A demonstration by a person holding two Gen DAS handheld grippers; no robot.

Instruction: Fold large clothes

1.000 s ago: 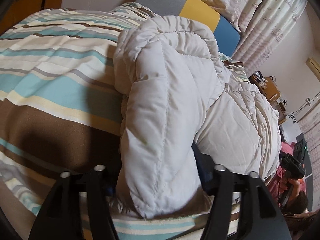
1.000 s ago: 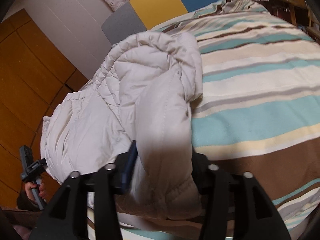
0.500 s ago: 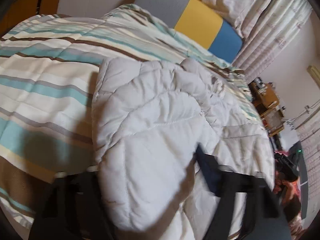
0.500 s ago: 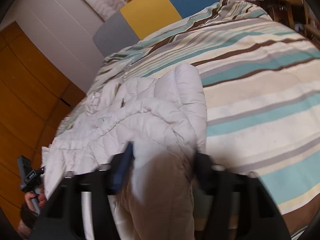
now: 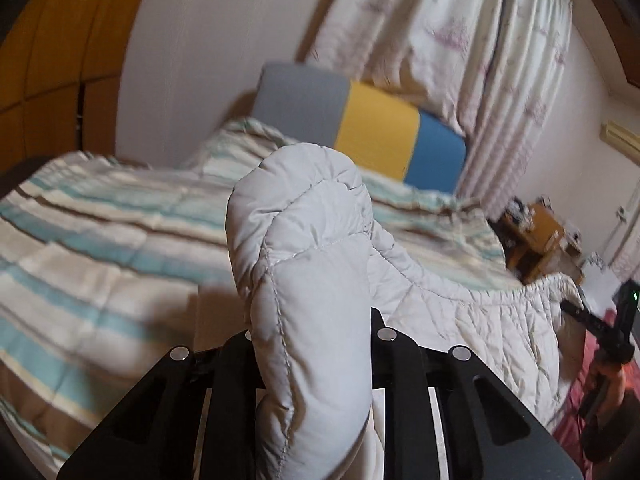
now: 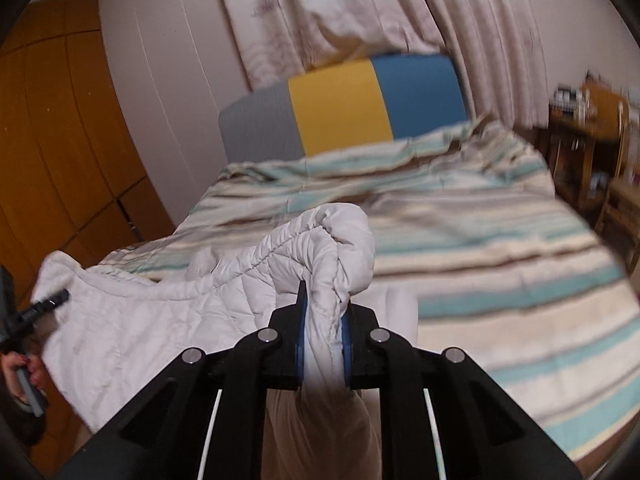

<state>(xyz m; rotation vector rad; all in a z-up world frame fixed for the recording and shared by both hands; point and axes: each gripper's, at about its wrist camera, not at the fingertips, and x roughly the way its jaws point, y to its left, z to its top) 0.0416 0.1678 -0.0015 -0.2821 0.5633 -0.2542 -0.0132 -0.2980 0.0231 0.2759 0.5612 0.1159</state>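
Observation:
A white quilted jacket [image 5: 304, 280] lies on a striped bed; its near edge is lifted. In the left wrist view, a thick padded fold stands up between the fingers of my left gripper [image 5: 310, 332], whose jaws are closing and pinch it. In the right wrist view, my right gripper [image 6: 323, 320] has its blue pads [image 6: 300, 320] pressed on another bunched fold of the jacket [image 6: 224, 304], jaws still closing. The jacket spans between both grippers. The right gripper [image 5: 592, 324] shows at that view's far right; a hand [image 6: 24, 364] holds the left one at the other's far left.
The bed's striped duvet [image 6: 500, 264] stretches beyond the jacket to a grey, yellow and blue headboard [image 6: 340, 108]. Patterned curtains [image 5: 460, 40] hang behind. A wooden wardrobe [image 6: 52, 140] stands left of the bed, and a cluttered wooden table [image 6: 588, 128] right of it.
Both grippers have closed on folds of the jacket and risen, lifting its near edge off the bed. Both views have tipped up from the duvet toward the headboard and curtains.

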